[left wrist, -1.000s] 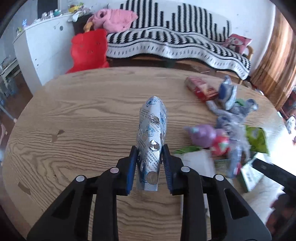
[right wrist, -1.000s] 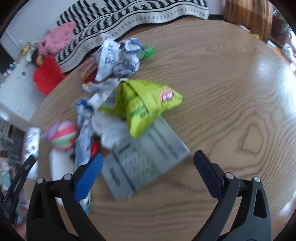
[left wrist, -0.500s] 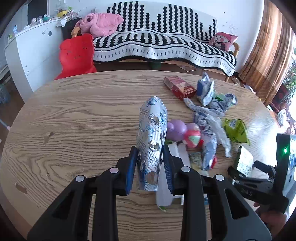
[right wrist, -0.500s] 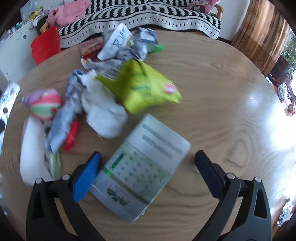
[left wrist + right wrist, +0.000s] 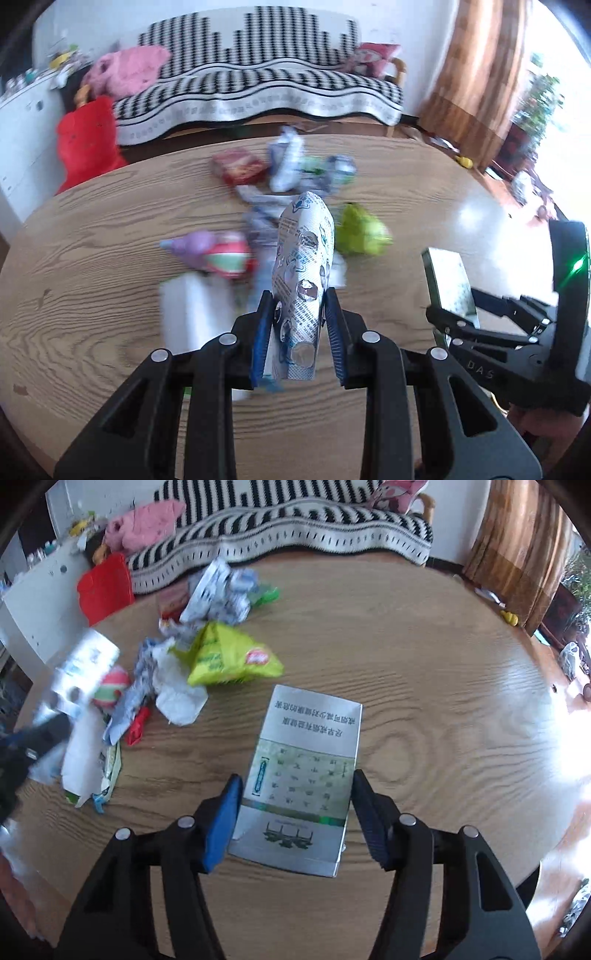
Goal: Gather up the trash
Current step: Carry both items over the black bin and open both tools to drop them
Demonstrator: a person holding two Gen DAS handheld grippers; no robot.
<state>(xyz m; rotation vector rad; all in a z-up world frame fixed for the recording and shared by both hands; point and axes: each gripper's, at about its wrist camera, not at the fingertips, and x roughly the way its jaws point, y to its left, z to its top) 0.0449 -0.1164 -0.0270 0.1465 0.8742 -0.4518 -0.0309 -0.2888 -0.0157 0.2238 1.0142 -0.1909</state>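
My left gripper (image 5: 297,332) is shut on a silver pill blister pack (image 5: 303,273) and holds it upright above the wooden table (image 5: 92,258). My right gripper (image 5: 295,812) is closed against both side edges of a flat silver-green carton (image 5: 306,768) lying on the table. The carton also shows in the left wrist view (image 5: 448,284). A pile of trash lies left of it: a yellow-green snack bag (image 5: 229,657), crumpled white paper (image 5: 177,694), a red-green ball (image 5: 110,690) and blue-white wrappers (image 5: 218,594).
A red cigarette box (image 5: 240,170) lies at the far side of the pile. A striped sofa (image 5: 258,92), a red bag (image 5: 88,144) and a white cabinet (image 5: 33,605) stand beyond the table. The table's near edge (image 5: 535,867) is close on the right.
My right gripper has closed in around the silver-green carton, which now lies straight between its fingers. My left gripper has swung right over the pile with the blister pack still held.
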